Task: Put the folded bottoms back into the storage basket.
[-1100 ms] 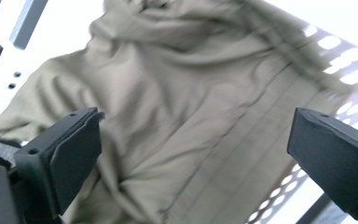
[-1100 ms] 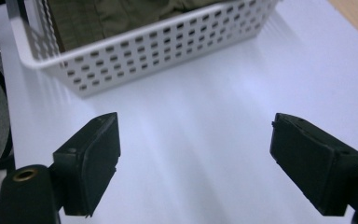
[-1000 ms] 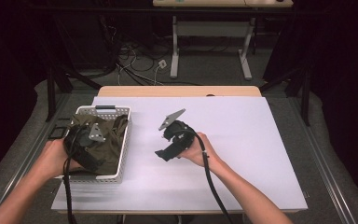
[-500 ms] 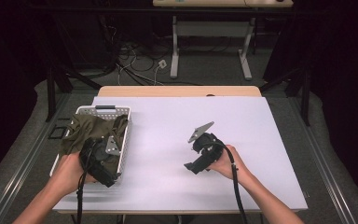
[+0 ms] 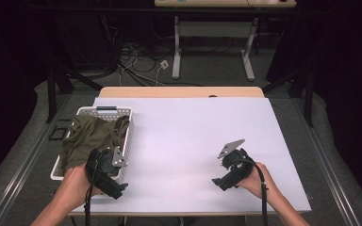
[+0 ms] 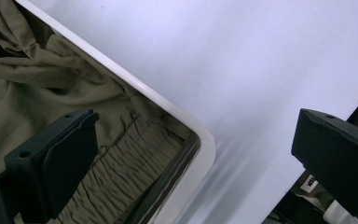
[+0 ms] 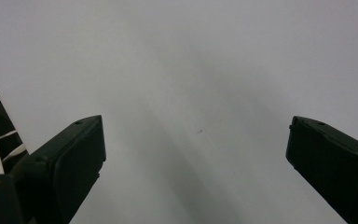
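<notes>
Item: olive-green cloth (image 5: 87,139), one piece, soft and crumpled, heaped in loose folds. In the left gripper view the same cloth (image 6: 37,79) shows a gathered, ribbed band along one edge, running beside the basket wall. Dull matte surface, no pattern or print to be seen.

Location: inside a white basket (image 5: 104,111) with slotted walls and rounded corners (image 6: 200,140). The basket stands at the left side of the white tabletop (image 5: 193,136). The cloth fills most of the basket and drapes over its left rim.

Left gripper (image 5: 115,187): held in the person's left hand (image 5: 75,183) at the near end of the basket, its fingers (image 6: 56,158) released and spread wide. One finger hangs over the cloth, the other beyond the basket's corner over the tabletop edge. Nothing is grasped between them.

Right gripper (image 5: 219,181): held in the person's right hand (image 5: 257,181) near the front right of the tabletop, well apart from basket and cloth. Its fingers (image 7: 70,163) have just been opening and stand released, with bare white tabletop between them.
</notes>
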Demonstrator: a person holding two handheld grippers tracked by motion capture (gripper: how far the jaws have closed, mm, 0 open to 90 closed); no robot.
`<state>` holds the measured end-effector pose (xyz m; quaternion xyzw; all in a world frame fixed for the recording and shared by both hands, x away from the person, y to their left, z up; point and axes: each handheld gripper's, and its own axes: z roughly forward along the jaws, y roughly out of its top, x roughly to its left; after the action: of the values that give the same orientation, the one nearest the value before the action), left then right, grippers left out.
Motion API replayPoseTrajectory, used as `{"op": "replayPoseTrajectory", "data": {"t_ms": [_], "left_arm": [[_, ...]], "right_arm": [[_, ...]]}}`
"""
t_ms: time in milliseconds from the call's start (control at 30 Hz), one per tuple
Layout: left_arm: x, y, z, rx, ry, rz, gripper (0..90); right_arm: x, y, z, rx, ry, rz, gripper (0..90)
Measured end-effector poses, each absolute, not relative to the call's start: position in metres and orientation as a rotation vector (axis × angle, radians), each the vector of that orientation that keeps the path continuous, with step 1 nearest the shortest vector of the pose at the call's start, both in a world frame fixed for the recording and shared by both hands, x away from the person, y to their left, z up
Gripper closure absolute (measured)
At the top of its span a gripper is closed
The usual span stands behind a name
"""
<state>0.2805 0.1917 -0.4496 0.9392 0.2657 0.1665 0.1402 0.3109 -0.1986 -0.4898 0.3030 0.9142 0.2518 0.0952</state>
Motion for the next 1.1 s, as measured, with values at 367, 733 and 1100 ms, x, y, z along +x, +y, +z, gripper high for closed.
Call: {"op": "replayPoseTrajectory", "data": {"t_ms": [367, 733, 1100], "left_arm": [[0.268, 0.193, -0.464, 2.652, 0.790, 0.528, 0.0], [0.258, 0.195, -0.476, 2.581, 0.806, 0.564, 0.0], [0.251, 0.199, -0.483, 2.503, 0.822, 0.577, 0.0]], "right_arm": [[0.290, -0.234, -0.509, 0.982, 2.648, 0.755, 3.6], [0.276, -0.246, -0.516, 1.032, 2.585, 0.812, 3.6], [0.270, -0.250, -0.518, 1.029, 2.554, 0.846, 3.2]]}}
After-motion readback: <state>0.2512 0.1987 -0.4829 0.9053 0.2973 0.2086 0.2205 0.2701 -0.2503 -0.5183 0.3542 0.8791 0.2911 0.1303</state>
